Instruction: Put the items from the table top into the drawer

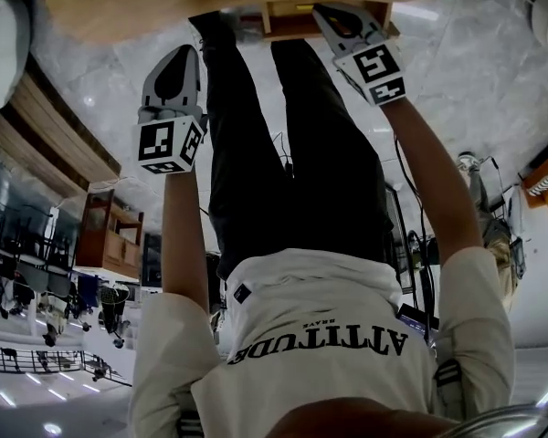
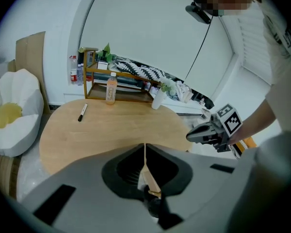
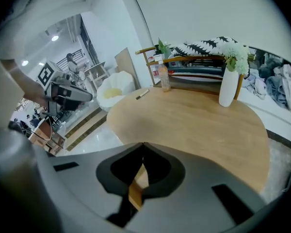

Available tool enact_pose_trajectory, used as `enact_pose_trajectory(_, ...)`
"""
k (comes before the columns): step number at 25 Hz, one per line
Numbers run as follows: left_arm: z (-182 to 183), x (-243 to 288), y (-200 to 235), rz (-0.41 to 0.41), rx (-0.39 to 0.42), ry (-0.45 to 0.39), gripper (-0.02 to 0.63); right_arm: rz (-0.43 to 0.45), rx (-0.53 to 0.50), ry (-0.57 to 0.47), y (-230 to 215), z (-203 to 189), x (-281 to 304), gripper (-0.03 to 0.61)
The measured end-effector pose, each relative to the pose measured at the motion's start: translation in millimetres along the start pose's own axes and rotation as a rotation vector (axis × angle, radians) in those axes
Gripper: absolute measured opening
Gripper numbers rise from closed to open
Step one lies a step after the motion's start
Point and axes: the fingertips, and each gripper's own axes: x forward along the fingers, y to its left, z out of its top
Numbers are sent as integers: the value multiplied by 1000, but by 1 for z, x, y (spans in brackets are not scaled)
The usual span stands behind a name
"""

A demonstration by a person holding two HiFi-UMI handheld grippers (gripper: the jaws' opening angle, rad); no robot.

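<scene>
A black marker [image 2: 82, 111] lies on the oval wooden table [image 2: 126, 125], with an orange-filled bottle [image 2: 111, 90] and a white vase [image 2: 158, 99] behind it. The right gripper view shows the same marker [image 3: 142, 94], bottle [image 3: 163, 78] and vase [image 3: 229, 87]. In the head view a wooden drawer box [image 1: 297, 21] juts from the table's near edge. My left gripper [image 2: 145, 144] is shut and empty, held off the table's near side [image 1: 184, 53]. My right gripper [image 3: 143, 143] is shut and empty too, raised by the drawer [image 1: 327, 12].
A wooden shelf rack [image 2: 119, 81] with bottles and striped cloth stands behind the table. A white beanbag-like seat [image 2: 12, 113] sits to the table's left. Clothes are piled at the far right [image 3: 281, 89]. The person's legs [image 1: 283, 135] stand before the table on a pale glossy floor.
</scene>
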Motion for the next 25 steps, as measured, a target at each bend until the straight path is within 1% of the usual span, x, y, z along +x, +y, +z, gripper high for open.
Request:
enact_pose_trajectory(5, 11, 10, 30, -49, 58, 18, 23, 2, 26, -35, 13, 16, 15, 20)
enact_pose_trajectory(11, 26, 14, 76, -90, 146, 62, 25, -43, 89, -64, 29, 34, 35, 20)
enact_pose_trajectory(14, 33, 21, 96, -107, 163, 80, 25, -70, 131, -79, 35, 40, 41, 20)
enact_pose_trajectory(16, 38, 31, 110, -118, 162, 100, 25, -95, 182, -79, 35, 41, 41, 20)
enact_pose_trajectory(18, 44, 43, 130, -126, 163, 125, 25, -115, 228, -102, 36, 50, 46, 20)
enact_pose_trajectory(20, 48, 54, 154, -130, 176, 150, 40, -118, 255, -120, 42, 58, 56, 20)
enact_pose_trajectory(22, 51, 67, 174, -131, 202, 169, 85, -115, 261, -118, 48, 59, 66, 20)
enact_pose_trajectory(25, 60, 86, 198, -123, 256, 188, 92, -113, 268, -104, 52, 56, 79, 20)
